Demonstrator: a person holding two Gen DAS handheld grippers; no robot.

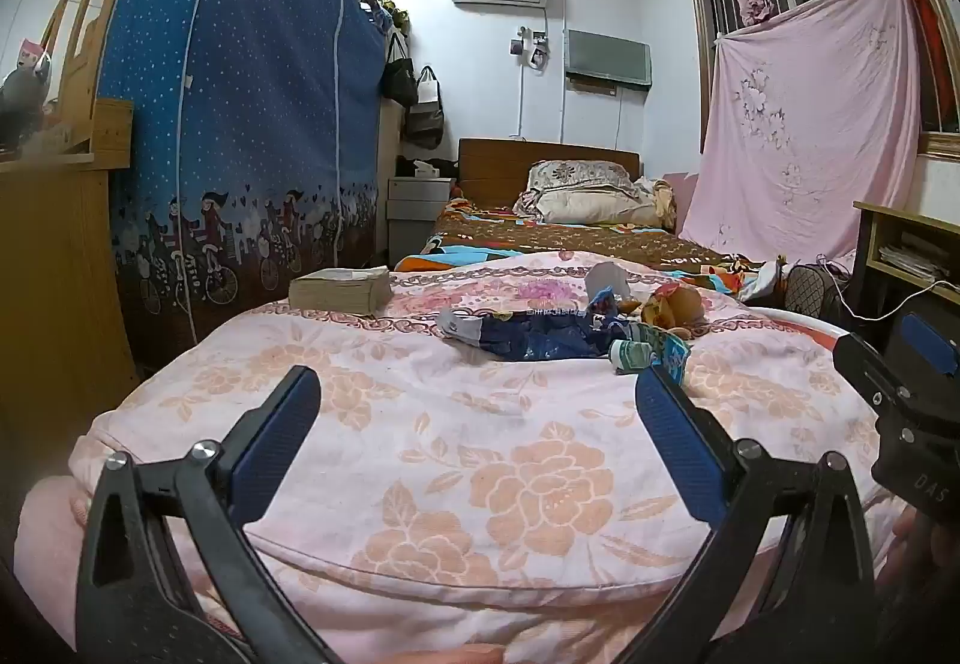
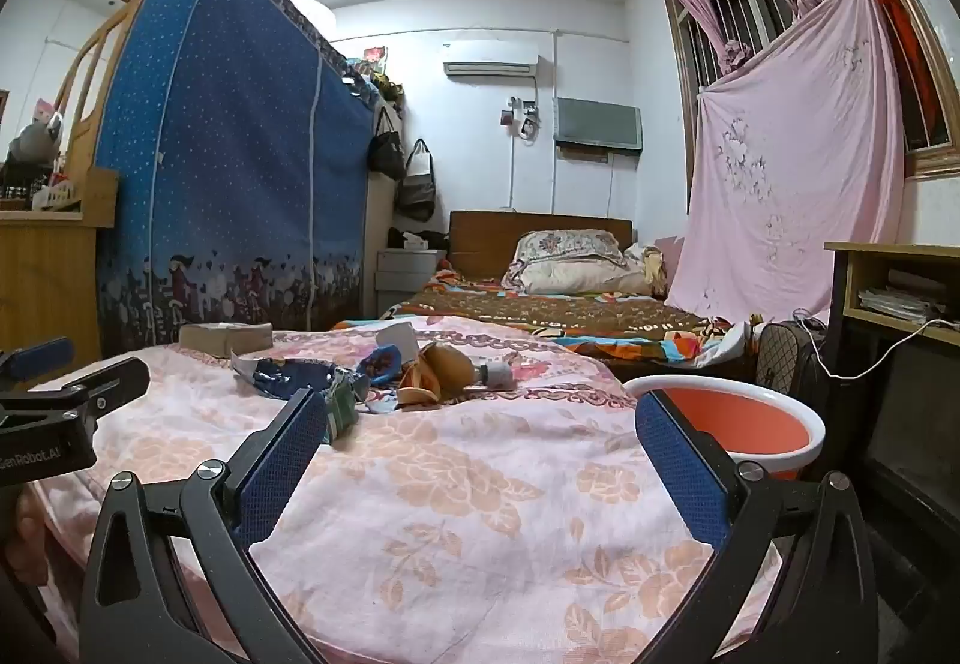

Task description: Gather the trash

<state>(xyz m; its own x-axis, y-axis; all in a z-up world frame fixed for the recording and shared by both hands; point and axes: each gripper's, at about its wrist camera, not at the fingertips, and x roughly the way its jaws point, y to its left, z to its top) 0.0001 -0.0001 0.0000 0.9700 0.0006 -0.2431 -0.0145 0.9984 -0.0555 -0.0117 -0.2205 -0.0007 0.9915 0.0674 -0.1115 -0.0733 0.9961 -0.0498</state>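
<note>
Trash lies on a pink floral quilt (image 1: 480, 454): a dark blue wrapper (image 1: 528, 337), a green-white packet (image 1: 645, 352), orange peel (image 1: 672, 304) and a small blue packet (image 1: 606, 298). My left gripper (image 1: 477, 400) is open and empty, low over the quilt, short of the trash. My right gripper (image 2: 480, 424) is open and empty, with the blue wrapper (image 2: 294, 370), green packet (image 2: 342, 406) and orange peel (image 2: 438, 370) ahead to its left. An orange basin with a white rim (image 2: 744, 424) stands off the bed's right edge.
A thick book (image 1: 342, 289) lies at the quilt's far left. A blue fabric wardrobe (image 1: 240, 124) stands left. A second bed (image 1: 570, 232) lies behind, and a wooden desk (image 2: 900, 292) with a cable stands right. The other gripper's body shows at each view's edge.
</note>
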